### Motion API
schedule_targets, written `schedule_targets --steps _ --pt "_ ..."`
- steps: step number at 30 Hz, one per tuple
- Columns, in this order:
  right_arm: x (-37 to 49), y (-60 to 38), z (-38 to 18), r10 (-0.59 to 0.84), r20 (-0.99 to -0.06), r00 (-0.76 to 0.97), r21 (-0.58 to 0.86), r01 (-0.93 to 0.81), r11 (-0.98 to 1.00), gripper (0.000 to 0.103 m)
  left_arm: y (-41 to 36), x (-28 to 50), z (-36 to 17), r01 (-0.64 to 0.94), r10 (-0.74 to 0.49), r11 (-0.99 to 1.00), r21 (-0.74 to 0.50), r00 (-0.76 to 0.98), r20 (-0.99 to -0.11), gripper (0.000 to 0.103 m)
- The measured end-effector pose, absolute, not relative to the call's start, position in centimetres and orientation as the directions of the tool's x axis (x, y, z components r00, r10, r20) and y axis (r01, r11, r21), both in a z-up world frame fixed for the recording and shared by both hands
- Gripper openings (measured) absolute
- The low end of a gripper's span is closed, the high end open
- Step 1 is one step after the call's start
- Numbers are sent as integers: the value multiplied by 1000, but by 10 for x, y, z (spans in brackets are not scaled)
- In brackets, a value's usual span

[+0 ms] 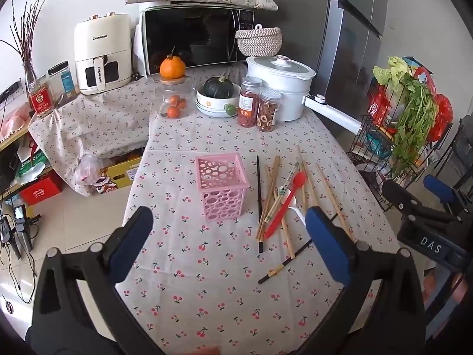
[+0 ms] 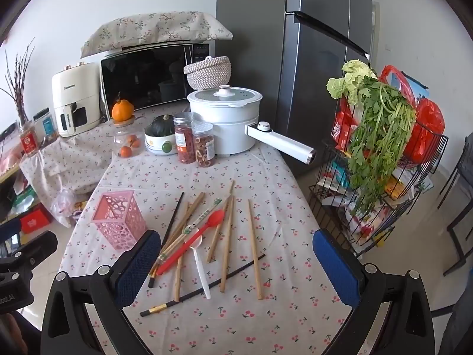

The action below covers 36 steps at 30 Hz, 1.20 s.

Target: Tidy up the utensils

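A pink perforated utensil holder (image 1: 221,186) (image 2: 118,219) stands upright and empty on the cherry-print tablecloth. To its right lies a loose pile of utensils: several wooden chopsticks (image 1: 271,195) (image 2: 227,242), two black chopsticks (image 1: 259,201) (image 2: 204,288), a red spoon (image 1: 285,201) (image 2: 192,244) and a white spoon (image 2: 201,269). My left gripper (image 1: 229,242) is open and empty, above the table in front of the holder. My right gripper (image 2: 236,266) is open and empty, hovering over the pile. It also shows at the right edge of the left wrist view (image 1: 425,207).
At the table's far end stand a white electric pot (image 2: 226,119) with a long handle, two spice jars (image 2: 195,142), a bowl with a squash (image 2: 161,137), a glass jar with oranges (image 2: 127,142). A wire rack with greens (image 2: 375,159) stands right of the table.
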State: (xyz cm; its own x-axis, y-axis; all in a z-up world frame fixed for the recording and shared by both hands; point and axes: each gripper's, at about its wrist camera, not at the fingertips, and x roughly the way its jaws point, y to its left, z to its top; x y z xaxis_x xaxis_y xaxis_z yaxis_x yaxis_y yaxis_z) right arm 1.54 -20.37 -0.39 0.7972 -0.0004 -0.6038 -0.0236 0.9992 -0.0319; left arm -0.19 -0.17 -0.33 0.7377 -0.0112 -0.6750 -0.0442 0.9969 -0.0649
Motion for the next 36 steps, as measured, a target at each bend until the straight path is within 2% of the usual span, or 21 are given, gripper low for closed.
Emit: schedule_targets --steps 36 --pt "16 -203 -7 -2 -609 793 -36 -26 999 103 -2 -3 1 -43 -12 997 -64 738 -674 102"
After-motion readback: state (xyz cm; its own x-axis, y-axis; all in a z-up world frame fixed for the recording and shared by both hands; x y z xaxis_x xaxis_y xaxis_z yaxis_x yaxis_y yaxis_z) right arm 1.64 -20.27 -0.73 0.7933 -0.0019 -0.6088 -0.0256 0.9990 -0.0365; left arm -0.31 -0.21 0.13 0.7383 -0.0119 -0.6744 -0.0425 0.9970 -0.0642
